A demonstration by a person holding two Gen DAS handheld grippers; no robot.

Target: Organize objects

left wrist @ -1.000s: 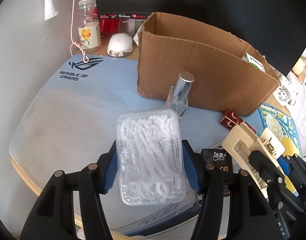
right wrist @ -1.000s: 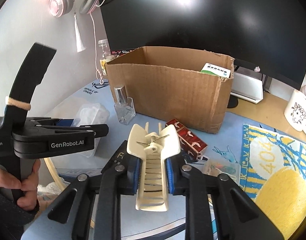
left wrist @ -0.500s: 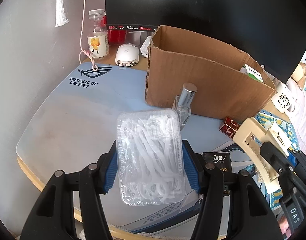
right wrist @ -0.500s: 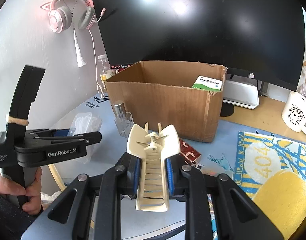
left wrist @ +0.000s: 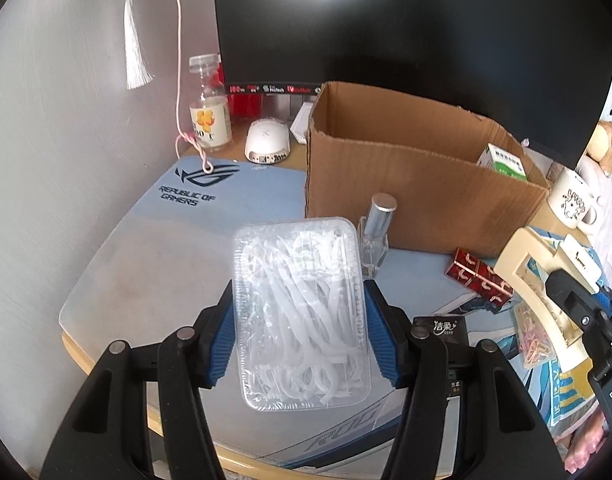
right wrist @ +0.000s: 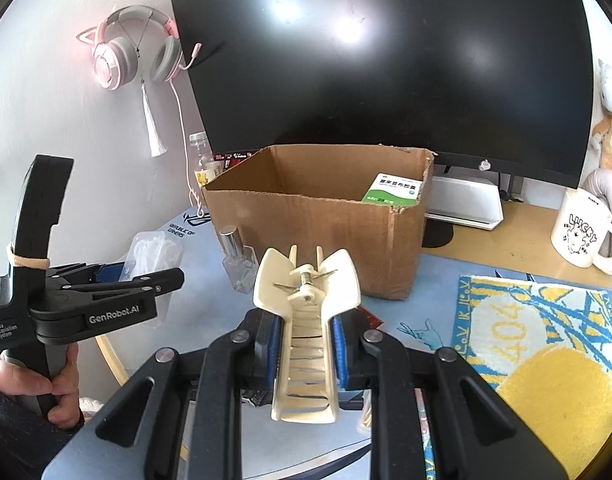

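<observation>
My left gripper [left wrist: 300, 334] is clamped on a clear plastic box of white floss picks [left wrist: 302, 316], bottom centre of the left wrist view, blue pads pressed on both long sides, box off the desk. My right gripper [right wrist: 304, 350] is closed tight on a cream hair claw clip [right wrist: 306, 320], bottom centre of the right wrist view, clip's spring end pointing away from me. In that view my left hand [right wrist: 34, 388] sits lower left, wrapped round the left tool's handle.

Below both, the blue desk mat [left wrist: 146, 248]. On it, right of centre in the left view: black packet [left wrist: 446, 326], red patterned box [left wrist: 480, 276], bag of coloured paper clips [left wrist: 532, 338]. Just past the floss box, a small glass spray bottle [left wrist: 376, 232] with silver cap, upright, just in front of the cardboard box [left wrist: 406, 188].

Cardboard box is open-topped, mid-frame, a green-and-white carton [right wrist: 394, 192] leaning inside at its right end. Yellow-and-blue towel [right wrist: 546, 352] lower right, white mug [right wrist: 580, 230] right edge.

Farther back: white mouse [left wrist: 266, 142], labelled bottle [left wrist: 208, 116], black monitor [right wrist: 386, 60], pink cat-ear headset [right wrist: 136, 46] on the wall upper left.
</observation>
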